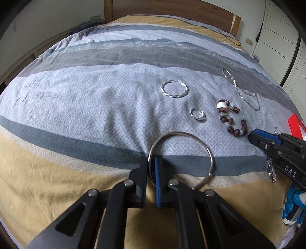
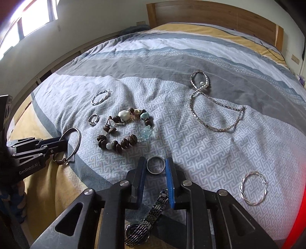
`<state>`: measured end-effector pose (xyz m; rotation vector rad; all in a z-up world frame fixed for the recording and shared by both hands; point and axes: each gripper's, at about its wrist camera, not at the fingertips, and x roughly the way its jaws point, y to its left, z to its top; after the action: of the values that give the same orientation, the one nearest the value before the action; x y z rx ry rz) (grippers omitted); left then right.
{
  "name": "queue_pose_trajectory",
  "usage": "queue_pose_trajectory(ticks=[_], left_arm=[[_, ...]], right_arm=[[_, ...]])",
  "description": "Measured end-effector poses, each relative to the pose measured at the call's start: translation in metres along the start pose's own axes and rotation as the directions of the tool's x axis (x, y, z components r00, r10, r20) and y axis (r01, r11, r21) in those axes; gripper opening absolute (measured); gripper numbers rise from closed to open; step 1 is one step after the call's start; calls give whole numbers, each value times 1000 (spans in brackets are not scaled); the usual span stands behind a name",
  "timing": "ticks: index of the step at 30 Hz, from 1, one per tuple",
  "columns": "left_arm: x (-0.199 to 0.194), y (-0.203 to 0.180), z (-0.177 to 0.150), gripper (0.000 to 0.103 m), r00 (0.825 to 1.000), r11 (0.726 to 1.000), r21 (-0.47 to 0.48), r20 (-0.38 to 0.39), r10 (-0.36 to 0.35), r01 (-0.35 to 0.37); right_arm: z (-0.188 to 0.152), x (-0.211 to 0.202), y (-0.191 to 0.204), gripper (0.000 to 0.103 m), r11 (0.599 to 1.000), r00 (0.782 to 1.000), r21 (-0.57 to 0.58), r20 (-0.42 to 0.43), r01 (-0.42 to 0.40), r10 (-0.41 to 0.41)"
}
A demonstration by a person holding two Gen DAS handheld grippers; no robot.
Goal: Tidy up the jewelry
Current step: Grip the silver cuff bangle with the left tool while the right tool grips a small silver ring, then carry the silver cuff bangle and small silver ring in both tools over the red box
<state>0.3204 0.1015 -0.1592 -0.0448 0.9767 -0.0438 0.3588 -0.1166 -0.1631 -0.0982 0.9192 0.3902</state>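
Hidden or cut off: the lower arc of the plain bangle (image 1: 181,153) passes behind the left gripper's (image 1: 152,162) fingers in the left wrist view; a red object (image 1: 297,124) at the right edge is cropped, its kind unclear; the wristwatch (image 2: 141,226) lies partly under the right gripper's (image 2: 155,165) linkage, its dial dark and hard to read.
Left gripper: jaws nearly together, clamped on the thin wire of the plain bangle, which stands up off the bedspread (image 1: 95,95).
Right gripper: jaws part-way apart, one on each side of the band ring (image 2: 155,164); whether the pads press on it cannot be told.
Plain bangle look: a thin open hoop of silver metal with small knobbed ends.
Band ring look: a wide, smooth, dark-silver band lying flat on the patterned cloth.
Band ring place: on the bedspread between the right gripper's fingertips, just in front of the watch strap.
Beaded bracelet (image 2: 124,132): brown beads with white and pale blue stones, beyond the band ring, near both grippers.
Small ring (image 2: 93,119): silver with a setting, left of the beads.
Twisted bangles: one (image 2: 101,97) beyond the small ring, another (image 2: 253,189) to the right of the right gripper.
Chain necklace (image 2: 210,107): looped, sparkling, well apart toward the headboard (image 2: 220,17).
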Motion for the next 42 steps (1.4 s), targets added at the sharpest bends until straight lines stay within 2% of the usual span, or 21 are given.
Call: queue_pose_trajectory(ticks=[10,18,25,30,35,38,42], left_arm=[[-30,-1,2,4,999,999,-35,29,30,-29],[-84,-14,-2,4,996,998,-4,62,62,-62],[-127,-45,-15,4,996,996,60,71,56,-60],[-148,-86,-22,4,998,993,114,67,8,-16],[-160,-150,-18,4,995,979,194,65,-69,56],[-161,-197,-12,4,990,960,256,55,-129,111],[-157,-267,-1,4,975,922,333,31,-222,199]], right_arm=[[1,-38,-12,20,998,997,61,69,-28,24],[-4,-114,-15,20,996,991,84,131,-10,-1],[-33,-183,-24,20,993,986,116,162,25,-44],[-66,-229,-51,20,983,981,171,166,72,-101],[-101,-266,-94,20,963,973,232,148,139,-176],[-118,-283,-125,20,947,966,270,134,177,-219],[-132,-296,-167,20,926,958,310,117,215,-262]])
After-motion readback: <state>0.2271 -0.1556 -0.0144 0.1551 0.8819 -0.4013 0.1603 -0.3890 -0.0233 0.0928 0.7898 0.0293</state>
